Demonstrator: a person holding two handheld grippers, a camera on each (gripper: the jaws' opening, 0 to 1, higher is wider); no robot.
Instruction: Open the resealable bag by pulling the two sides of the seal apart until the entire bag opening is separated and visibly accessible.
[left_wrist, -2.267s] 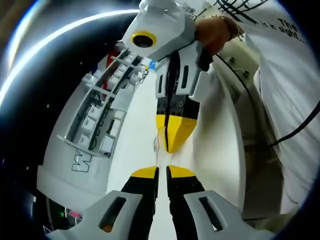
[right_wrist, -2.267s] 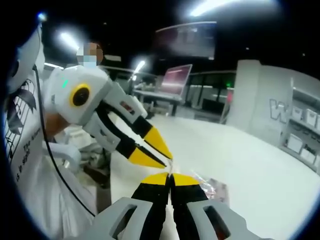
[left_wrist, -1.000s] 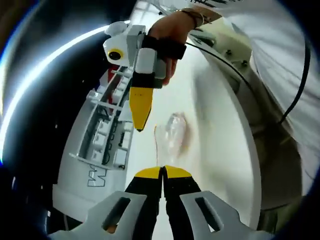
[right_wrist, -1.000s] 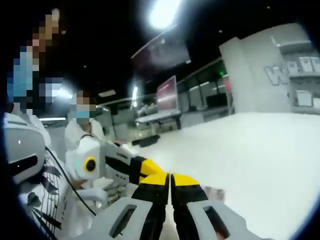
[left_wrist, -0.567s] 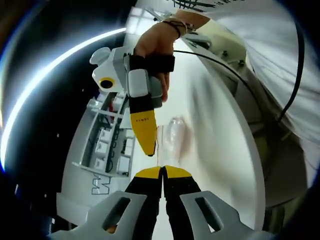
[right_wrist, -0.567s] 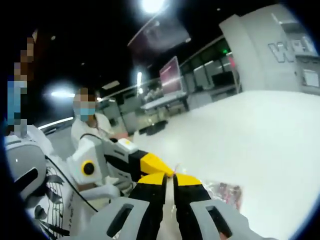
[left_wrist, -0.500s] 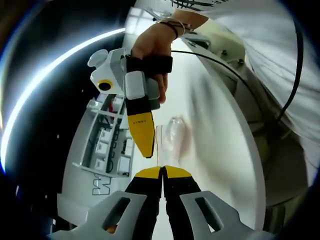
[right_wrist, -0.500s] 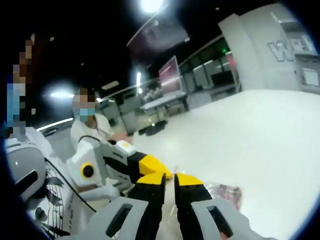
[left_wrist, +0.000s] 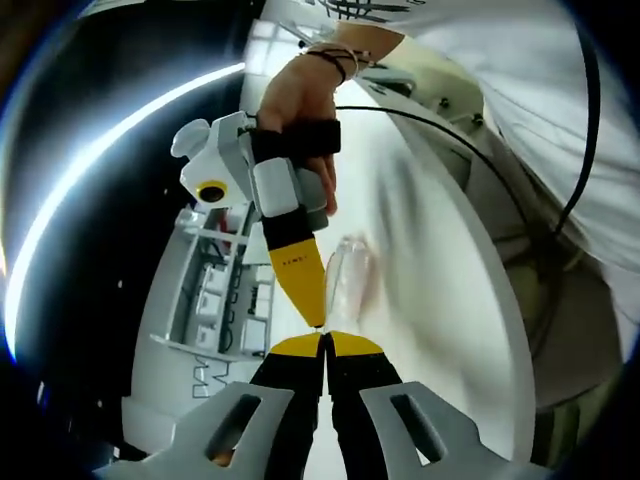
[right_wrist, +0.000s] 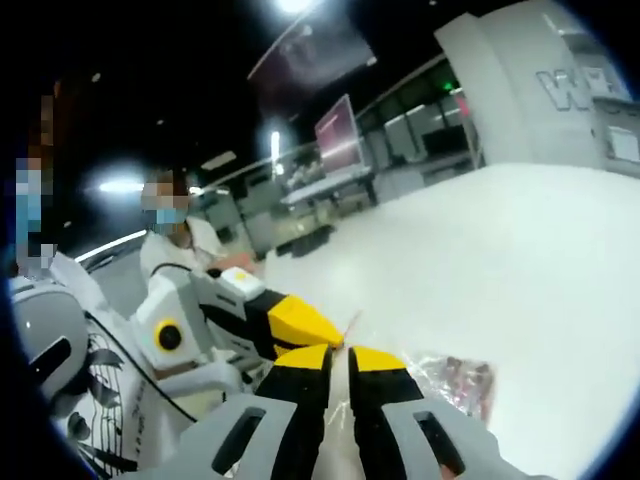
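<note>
On the table (left_wrist: 440, 300) the bag (left_wrist: 347, 285) lies just past the left gripper (left_wrist: 325, 342), whose closed jaws meet the right gripper (left_wrist: 312, 318) tip to tip. A shelf unit (left_wrist: 215, 300) stands left of the table. In the right gripper view the bag (right_wrist: 455, 380) sits right of the right gripper (right_wrist: 340, 356), jaws seemingly slightly parted.

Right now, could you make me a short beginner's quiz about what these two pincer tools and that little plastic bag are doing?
1. True or false: the left gripper has its jaws pressed together.
2. What does the clear bag rest on: (a) white table, (b) a chair, (c) the floor?
3. Fill in: the right gripper has tips coloured ____.

Key: 1 true; 2 a; 3 yellow.
</note>
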